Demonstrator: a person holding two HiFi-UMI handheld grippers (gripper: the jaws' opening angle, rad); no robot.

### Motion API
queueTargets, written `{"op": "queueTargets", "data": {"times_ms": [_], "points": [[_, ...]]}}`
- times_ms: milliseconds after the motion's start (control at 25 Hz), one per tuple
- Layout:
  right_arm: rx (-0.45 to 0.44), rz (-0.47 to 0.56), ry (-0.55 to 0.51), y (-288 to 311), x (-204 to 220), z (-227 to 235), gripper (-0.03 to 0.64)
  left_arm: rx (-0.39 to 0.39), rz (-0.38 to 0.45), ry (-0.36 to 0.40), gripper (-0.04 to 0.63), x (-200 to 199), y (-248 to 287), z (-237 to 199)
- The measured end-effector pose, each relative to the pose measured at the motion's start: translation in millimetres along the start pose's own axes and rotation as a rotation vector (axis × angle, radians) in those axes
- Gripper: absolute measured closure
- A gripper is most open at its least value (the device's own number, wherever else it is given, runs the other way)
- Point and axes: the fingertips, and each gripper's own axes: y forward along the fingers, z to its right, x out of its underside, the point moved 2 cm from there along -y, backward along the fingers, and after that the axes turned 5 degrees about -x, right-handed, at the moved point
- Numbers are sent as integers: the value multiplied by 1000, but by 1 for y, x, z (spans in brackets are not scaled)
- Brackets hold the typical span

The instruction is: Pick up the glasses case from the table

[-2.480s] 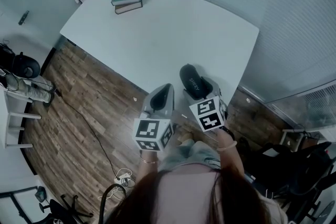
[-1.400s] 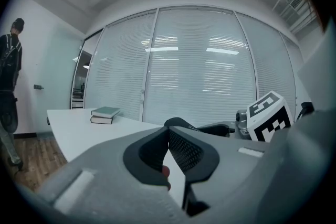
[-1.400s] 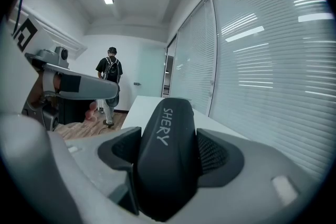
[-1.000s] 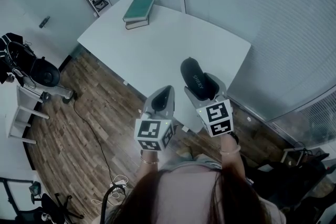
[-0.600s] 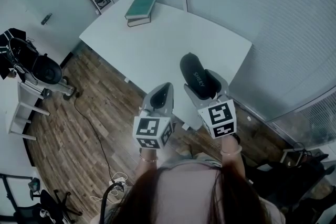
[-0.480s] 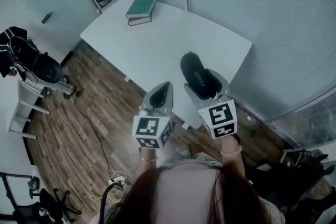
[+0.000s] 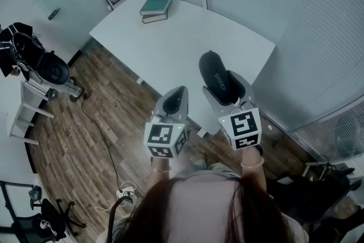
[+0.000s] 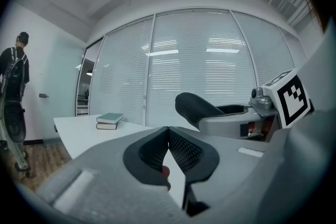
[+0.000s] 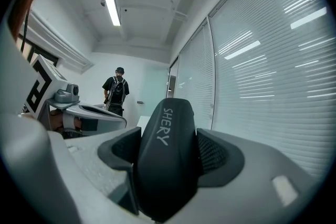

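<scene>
Two pairs of tongs show in the head view. My right tongs (image 7: 223, 88) pinch the black glasses case (image 7: 214, 71), which is held clear above the near corner of the white surface (image 7: 170, 42). My left tongs (image 7: 174, 104) hang just beside, pressed together. Stacked books (image 7: 156, 3) lie at the far end, well apart.

In the left gripper view, the left tongs (image 8: 169, 138) meet with nothing between them, and the glasses case (image 8: 195, 106) sits off to their right.

In the right gripper view, the right tongs (image 9: 168, 155) clamp the glasses case (image 9: 167, 139) across its narrow width, and its far end sticks out past the tips. I judge it a light, stiff shell with a smooth skin that could slip. Squeezing the long sides near mid-body looks safest against twisting.
</scene>
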Motion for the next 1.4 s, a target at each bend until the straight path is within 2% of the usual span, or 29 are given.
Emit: {"op": "queueTargets", "data": {"times_ms": [1400], "points": [[43,-25,2,5,13,7,285,-13,-5,-19,584,6,-4,-6]]}}
